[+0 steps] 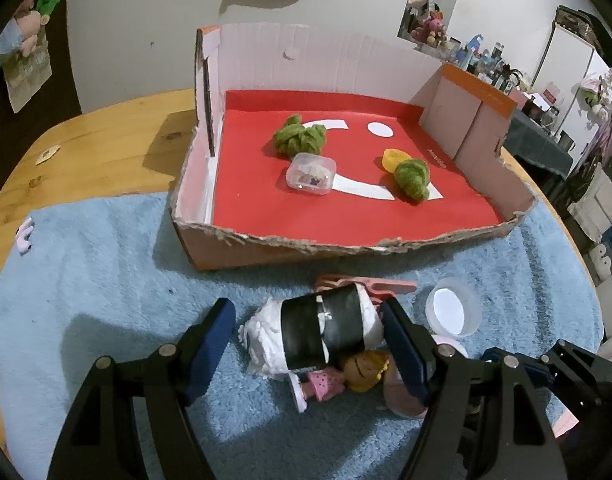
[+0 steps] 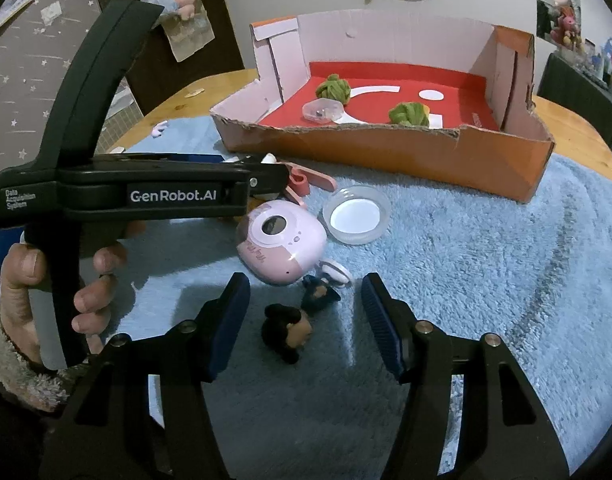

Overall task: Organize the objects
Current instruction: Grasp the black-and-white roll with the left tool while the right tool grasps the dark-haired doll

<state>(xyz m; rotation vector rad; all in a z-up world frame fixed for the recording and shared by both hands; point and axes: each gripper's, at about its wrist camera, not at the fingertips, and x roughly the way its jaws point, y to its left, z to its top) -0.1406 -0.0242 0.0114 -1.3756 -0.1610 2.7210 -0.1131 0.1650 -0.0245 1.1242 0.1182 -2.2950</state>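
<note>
My left gripper (image 1: 308, 334) is open around a white roll wrapped in black tape (image 1: 322, 334) that lies on the blue rug; the right finger touches it, the left finger stands apart. A small blonde doll (image 1: 346, 376) lies just below the roll. My right gripper (image 2: 306, 312) is open above a dark-haired doll head (image 2: 288, 330) and a small dark figure (image 2: 318, 292). A pink toy camera (image 2: 278, 244) lies just beyond them. The cardboard box (image 1: 306, 246), lined red, holds two green yarn bundles (image 1: 300, 138), a clear plastic case (image 1: 311, 174) and a yellow ring (image 1: 394, 158).
A clear round lid (image 2: 356, 216) and a pink clip (image 2: 306, 180) lie on the blue rug (image 2: 486, 280) in front of the box. The left gripper's body (image 2: 146, 192) and hand fill the left of the right wrist view. The wooden table (image 1: 98, 136) extends left of the box.
</note>
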